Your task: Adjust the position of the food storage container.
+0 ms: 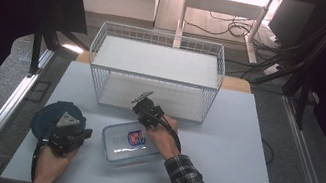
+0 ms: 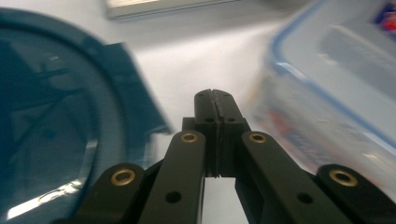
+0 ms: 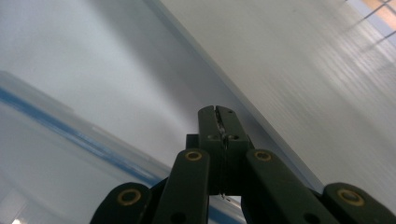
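Currently, the table [image 1: 240, 161] carries 1 clear plastic container [image 1: 129, 142], 1 dark blue round lid [image 1: 47, 117] and 1 white wire basket [image 1: 154, 72]. The table surface is flat, matte and pale grey-white. The container is rectangular with rounded corners, has translucent walls edged with a blue rim line, and bears 1 red-and-blue label on top; it lies near the middle of the table, in front of the basket and between the 2 grippers. The lid is glossy plastic, lies flat at the table's left front and has 1 squared tab that shows at its edge in the left gripper view. The basket is a box of thin white wire grid holding 2 flat white shelves, 1 upper and 1 lower. The left gripper [image 1: 73, 132] rests at the right edge of the lid, just left of the container, with its 2 black jaws pressed together on nothing. The right gripper [image 1: 141, 100] hovers over the far edge of the container, just in front of the basket, with its 2 black jaws likewise clenched and empty. Each gripper shows brass-coloured pivot rivets on matte black linkage bars.
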